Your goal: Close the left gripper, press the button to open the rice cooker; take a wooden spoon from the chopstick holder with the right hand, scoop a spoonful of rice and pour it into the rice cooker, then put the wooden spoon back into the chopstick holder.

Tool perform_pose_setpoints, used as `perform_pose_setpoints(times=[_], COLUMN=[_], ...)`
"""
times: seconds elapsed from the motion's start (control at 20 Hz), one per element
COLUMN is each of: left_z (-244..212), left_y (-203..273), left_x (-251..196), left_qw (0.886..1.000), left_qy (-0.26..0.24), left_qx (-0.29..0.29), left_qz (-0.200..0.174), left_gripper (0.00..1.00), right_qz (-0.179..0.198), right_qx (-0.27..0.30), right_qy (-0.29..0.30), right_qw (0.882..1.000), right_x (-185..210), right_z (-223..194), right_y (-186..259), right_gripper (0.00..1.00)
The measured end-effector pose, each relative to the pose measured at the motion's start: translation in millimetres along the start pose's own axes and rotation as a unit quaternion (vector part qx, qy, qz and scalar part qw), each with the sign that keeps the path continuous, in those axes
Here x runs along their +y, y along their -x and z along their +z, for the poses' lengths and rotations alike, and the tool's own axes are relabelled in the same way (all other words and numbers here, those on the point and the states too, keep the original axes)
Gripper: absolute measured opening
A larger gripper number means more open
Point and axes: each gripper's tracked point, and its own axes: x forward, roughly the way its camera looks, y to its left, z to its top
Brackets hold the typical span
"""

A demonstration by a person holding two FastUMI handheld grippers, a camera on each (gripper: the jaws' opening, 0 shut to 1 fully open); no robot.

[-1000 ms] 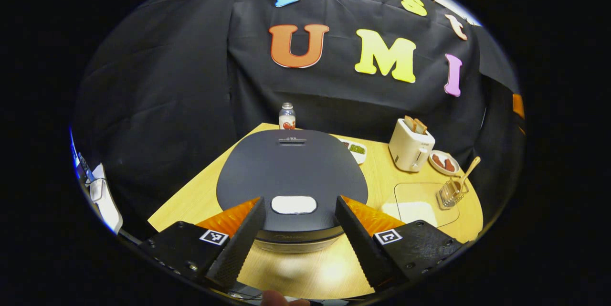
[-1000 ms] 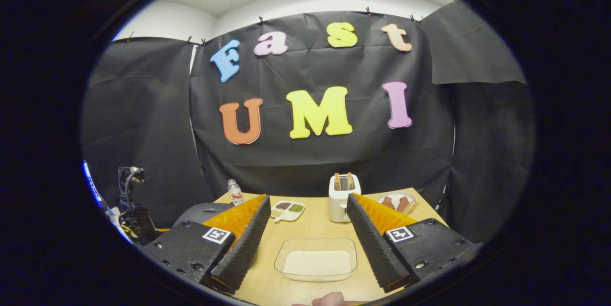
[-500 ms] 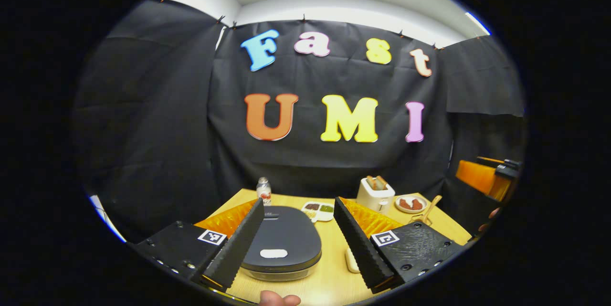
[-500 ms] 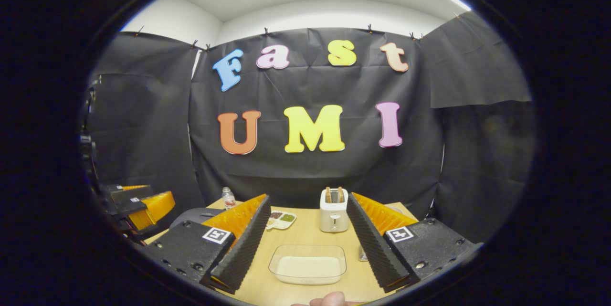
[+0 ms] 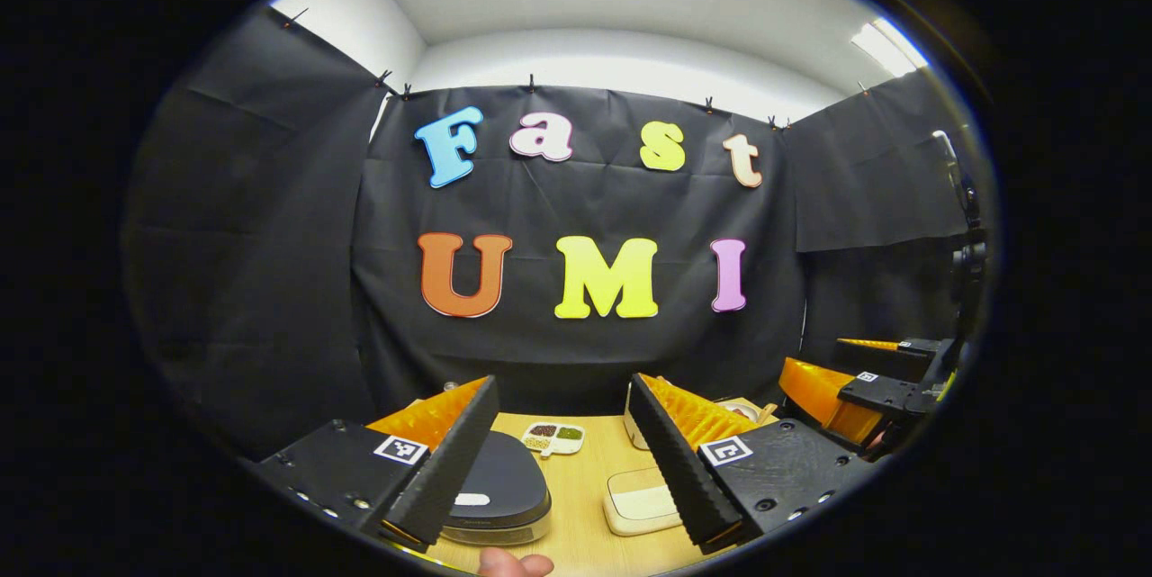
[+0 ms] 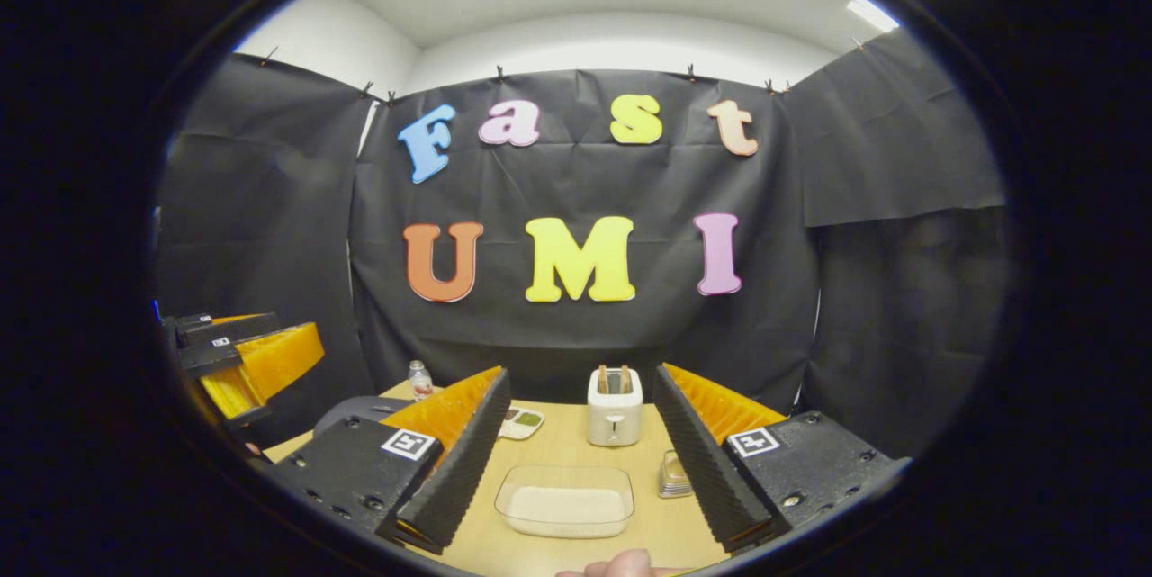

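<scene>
- One rice cooker (image 5: 499, 491) on my counter (image 6: 576, 451), lid down.
- One toaster (image 6: 614, 406).
- One clear rice tray (image 6: 564, 501).
- One bottle (image 6: 419, 379).
- One sectioned dish (image 5: 553, 438).
- One chopstick holder (image 6: 673, 474).

Light wooden table (image 6: 576, 446). Landmark: white toaster (image 6: 614, 406) at back centre. Clear rice container (image 6: 564, 501) in front of toaster, chopstick holder (image 6: 673, 474) front-right of it, divided snack dish (image 6: 523, 421) just left, small bottle (image 6: 419, 379) far left at back, closed dark rice cooker (image 5: 499, 489) left-front.
</scene>
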Motion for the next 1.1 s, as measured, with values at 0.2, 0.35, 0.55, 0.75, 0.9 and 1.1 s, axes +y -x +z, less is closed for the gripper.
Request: perform_pose_setpoints(times=[0.2, 0.35, 0.55, 0.75, 0.9, 1.1], left_z=[3.4, 3.9, 2.2, -0.1, 0.3, 0.0], left_y=[3.5, 5.6, 6.8, 3.8, 2.3, 1.6], left_x=[-5.3, -12.2, -21.1, -14.1, -8.5, -0.1], left_qw=[1.000, 1.000, 1.000, 1.000, 1.000, 0.999], left_qy=[0.005, 0.001, -0.003, -0.016, -0.018, -0.026], left_qx=[-0.001, 0.001, 0.005, 0.008, 0.008, 0.006], left_qz=[-0.002, -0.007, -0.014, 0.004, 0.019, 0.034], left_gripper=[0.95, 0.95, 0.95, 0.95, 0.95, 0.95], right_qz=[-0.006, -0.013, -0.018, -0.021, -0.016, -0.015], right_qx=[0.005, 0.006, 0.014, 0.010, 0.011, 0.014], right_qy=[-0.002, -0.004, -0.008, -0.005, -0.005, -0.007], right_qw=[1.000, 1.000, 1.000, 1.000, 1.000, 1.000], right_x=[-6.4, -14.2, -22.7, -23.2, -18.2, -17.7], right_z=[-2.9, -3.7, -8.0, -5.5, -5.7, -9.0], right_y=[9.0, 14.3, 18.0, 14.7, 10.9, 8.3], right_gripper=[1.00, 0.99, 1.00, 1.00, 1.00, 1.00])
